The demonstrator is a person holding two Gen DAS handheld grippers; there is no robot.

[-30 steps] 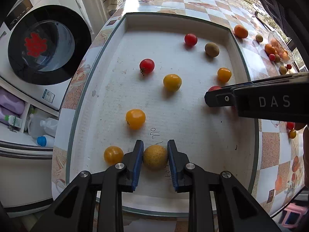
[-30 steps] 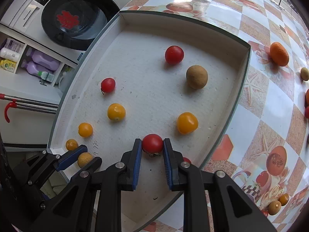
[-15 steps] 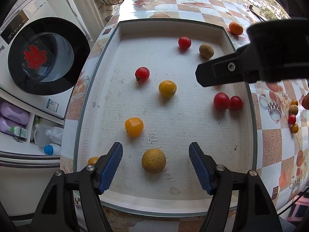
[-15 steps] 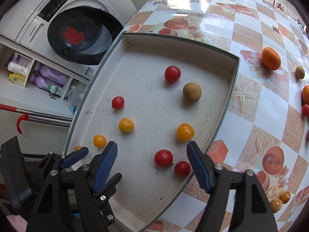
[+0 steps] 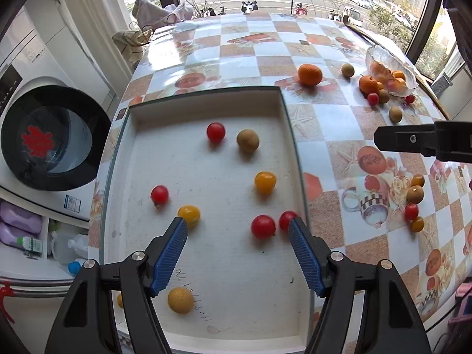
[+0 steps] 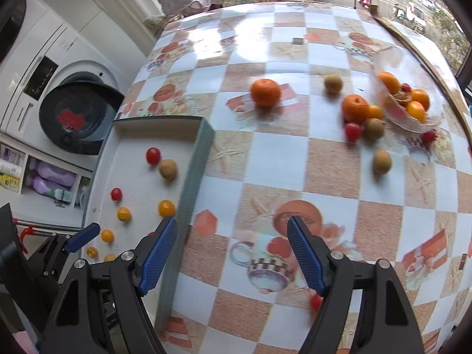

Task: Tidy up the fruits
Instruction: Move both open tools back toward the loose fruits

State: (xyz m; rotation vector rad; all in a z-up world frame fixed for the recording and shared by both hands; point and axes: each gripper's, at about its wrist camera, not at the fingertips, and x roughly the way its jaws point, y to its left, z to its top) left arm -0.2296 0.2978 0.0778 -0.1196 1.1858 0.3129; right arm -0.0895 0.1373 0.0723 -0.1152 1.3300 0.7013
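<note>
Presently both tongs stand wide open, nothing between the pads. Left tongs (image 5: 237, 250) hang above the near half of the white tray (image 5: 203, 103), blue pads (image 5: 168, 261) splayed apart over bare tray floor. Right tongs (image 6: 231, 255) hang over the checkered worktop (image 6: 333, 165) just beside the tray's right wall, spread equally wide, also holding nothing.

Landmark: the tray. Inside it, from the left-wrist view: a yellowish round fruit (image 5: 180, 300) at the near end, below the left pad; a yellow tomato (image 5: 189, 215) touching that pad's tip in the picture; two red tomatoes (image 5: 263, 226) side by side near the right wall, the farther-right one partly behind the right pad. Mid-tray, a red tomato (image 5: 159, 194) toward the left wall and a yellow tomato (image 5: 265, 181) toward the right. At the far end, a red tomato (image 5: 215, 132) next to a brown round fruit (image 5: 247, 141), apart from each other.

Outside the tray, on the worktop: an orange (image 6: 265, 92) beyond the far right corner; farther right, a glass dish (image 6: 413, 118) holding orange fruits, with another orange (image 6: 355, 108), a small red tomato and brown fruits clustered against its near side. One brown fruit (image 6: 382, 161) sits alone, nearer. A washing machine (image 5: 50, 138) stands left of the tray, below worktop level.
</note>
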